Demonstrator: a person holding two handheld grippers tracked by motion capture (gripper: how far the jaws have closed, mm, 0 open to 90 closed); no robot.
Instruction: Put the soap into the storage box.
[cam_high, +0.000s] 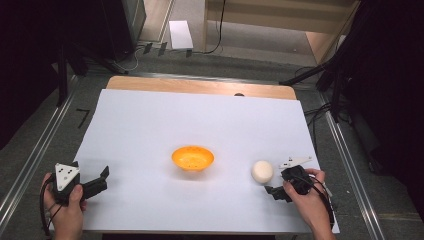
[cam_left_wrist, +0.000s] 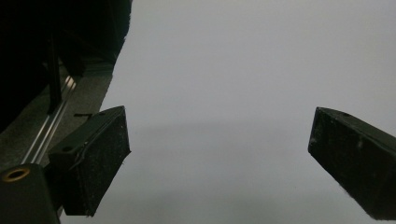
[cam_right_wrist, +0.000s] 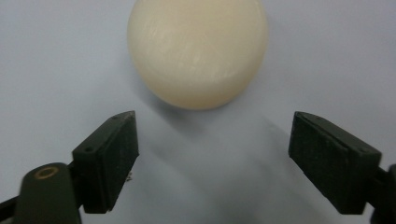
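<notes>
A cream ball (cam_high: 262, 171) rests on the white sheet (cam_high: 150, 130) at the right. An orange bowl (cam_high: 192, 157) stands at the middle of the sheet with nothing visible in it. My right gripper (cam_high: 278, 183) sits just right of and nearer than the ball, held by a hand. In the right gripper view the ball (cam_right_wrist: 198, 51) lies just beyond the tips of the open right gripper (cam_right_wrist: 213, 119), untouched. At the sheet's near left corner a hand holds my left gripper (cam_high: 102, 180). It is open (cam_left_wrist: 219, 114) over bare sheet.
The wooden table edge (cam_high: 200, 86) shows past the far side of the sheet. Metal rails (cam_high: 35, 155) run along both sides of the table. A white box (cam_high: 180, 34) and cables lie on the floor beyond, with dark stands at both sides.
</notes>
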